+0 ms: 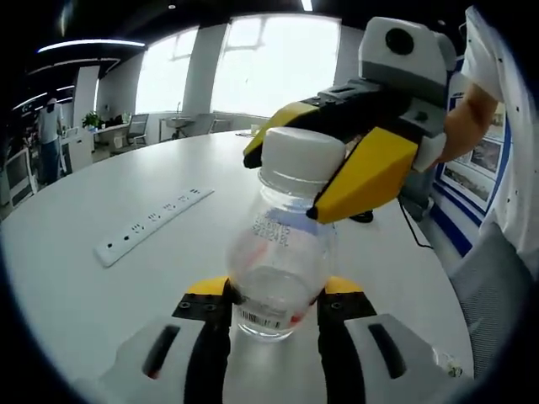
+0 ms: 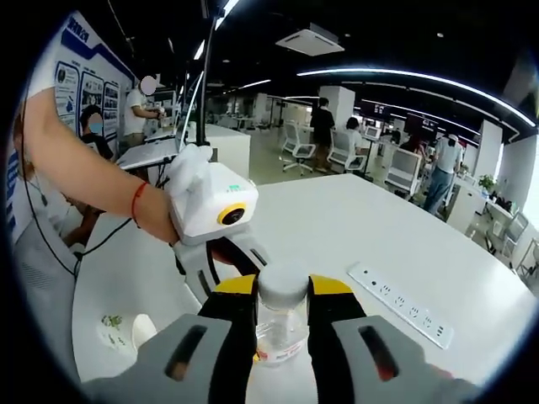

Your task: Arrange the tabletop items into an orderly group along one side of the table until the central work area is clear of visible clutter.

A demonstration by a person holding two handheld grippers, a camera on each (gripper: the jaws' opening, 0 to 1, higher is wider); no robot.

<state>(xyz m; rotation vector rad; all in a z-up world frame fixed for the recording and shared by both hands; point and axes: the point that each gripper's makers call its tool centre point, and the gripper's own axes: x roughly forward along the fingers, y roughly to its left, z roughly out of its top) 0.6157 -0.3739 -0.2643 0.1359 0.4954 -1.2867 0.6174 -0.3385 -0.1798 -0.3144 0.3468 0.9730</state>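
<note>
While a clear plastic bottle with a white cap stands upright on the round white desk, the left tongs clamp its lower body, one yellow-tipped jaw pressed to each side just above the barcode label. From the left gripper view, the right tongs reach in from the upper right and close on the bottle at its cap, yellow jaws on both sides of it. The right gripper view looks along those same jaws: the right tongs pinch the cap, with the bottle's clear body showing below between them, and the left tongs sit just behind, held by a hand in a white glove with a red band at the wrist. A white power strip lies flat on the desk well apart from the bottle, toward the far side. Near the desk edge lie a small white cup and some greenish scraps.
</note>
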